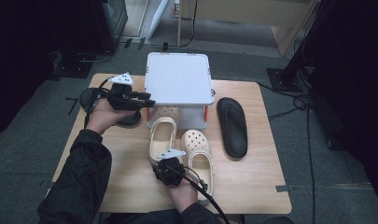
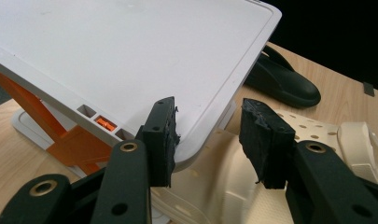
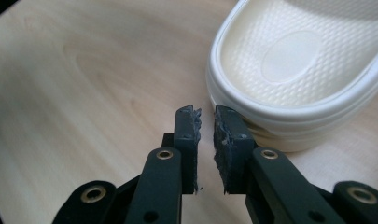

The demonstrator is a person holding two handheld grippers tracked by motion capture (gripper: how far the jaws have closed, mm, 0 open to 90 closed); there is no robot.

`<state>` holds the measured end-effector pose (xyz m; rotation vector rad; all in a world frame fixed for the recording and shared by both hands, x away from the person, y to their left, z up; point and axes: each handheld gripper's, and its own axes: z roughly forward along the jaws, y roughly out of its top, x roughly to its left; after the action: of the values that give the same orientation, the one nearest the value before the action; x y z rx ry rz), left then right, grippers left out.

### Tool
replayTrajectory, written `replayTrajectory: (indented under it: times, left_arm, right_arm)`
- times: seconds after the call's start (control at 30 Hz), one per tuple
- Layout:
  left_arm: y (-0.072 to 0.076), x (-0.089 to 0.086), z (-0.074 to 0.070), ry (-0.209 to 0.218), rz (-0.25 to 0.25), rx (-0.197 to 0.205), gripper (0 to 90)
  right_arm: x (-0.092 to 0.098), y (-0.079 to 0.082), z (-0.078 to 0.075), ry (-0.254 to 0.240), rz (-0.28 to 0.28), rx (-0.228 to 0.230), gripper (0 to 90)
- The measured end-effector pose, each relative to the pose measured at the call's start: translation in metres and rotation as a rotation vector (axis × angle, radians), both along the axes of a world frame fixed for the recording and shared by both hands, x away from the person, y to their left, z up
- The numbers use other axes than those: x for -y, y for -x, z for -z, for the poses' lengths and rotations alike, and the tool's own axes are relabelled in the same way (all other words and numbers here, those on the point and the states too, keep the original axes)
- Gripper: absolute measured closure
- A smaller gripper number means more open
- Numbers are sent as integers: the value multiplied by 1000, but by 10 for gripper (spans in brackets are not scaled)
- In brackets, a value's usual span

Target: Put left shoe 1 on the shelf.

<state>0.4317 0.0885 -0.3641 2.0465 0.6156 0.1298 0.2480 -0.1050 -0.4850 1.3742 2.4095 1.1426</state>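
My left gripper (image 2: 207,140) hung half spread at the front corner of the white shoe rack (image 1: 177,77), pinching nothing. One cream clog (image 1: 162,133) had its toe tucked under the rack's shelf; the other cream clog (image 1: 199,156) lay beside it, wholly outside. My right gripper (image 3: 205,133) sat pressed together and empty just beside the first clog's heel. I judged the job under way: both clogs and the black slipper (image 1: 232,125) remained unshelved.

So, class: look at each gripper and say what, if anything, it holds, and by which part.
Nothing is held. The left gripper stands open at the white rack's front corner. The right gripper is shut on nothing, beside the heel of a cream clog.
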Motion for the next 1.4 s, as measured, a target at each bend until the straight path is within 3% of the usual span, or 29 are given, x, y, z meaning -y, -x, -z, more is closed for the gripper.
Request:
replayTrajectory:
  times: [0.23, 0.33, 0.57, 0.87, 0.93, 1.07, 1.17, 1.3, 1.4]
  left_arm:
    - [0, 0, 0, 0, 2, 3, 565]
    - [0, 0, 0, 0, 1, 5, 565]
    - [0, 0, 1, 3, 1, 8, 565]
    - [0, -1, 2, 17, -2, 5, 565]
    - [0, -1, 2, 16, -2, 7, 566]
    - [0, -1, 2, 15, -1, 8, 566]
    - [0, -2, 2, 20, -1, 7, 566]
    - [0, -2, 2, 18, 0, 9, 567]
    - [0, -1, 2, 15, -1, 11, 566]
  right_arm:
    - [-1, -21, -16, -55, 49, 37, 751]
    - [-4, -26, -18, -27, 40, 56, 749]
    - [-15, -46, -26, -36, 47, 96, 760]
    - [-11, -72, -30, -74, 95, 79, 772]
    - [-12, -77, -31, -48, 115, 99, 754]
    - [-9, -88, -30, -40, 140, 95, 754]
    - [-6, -86, -32, -44, 134, 98, 736]
    - [-8, -71, -37, -62, 96, 115, 739]
    - [-12, -63, -36, -65, 69, 97, 760]
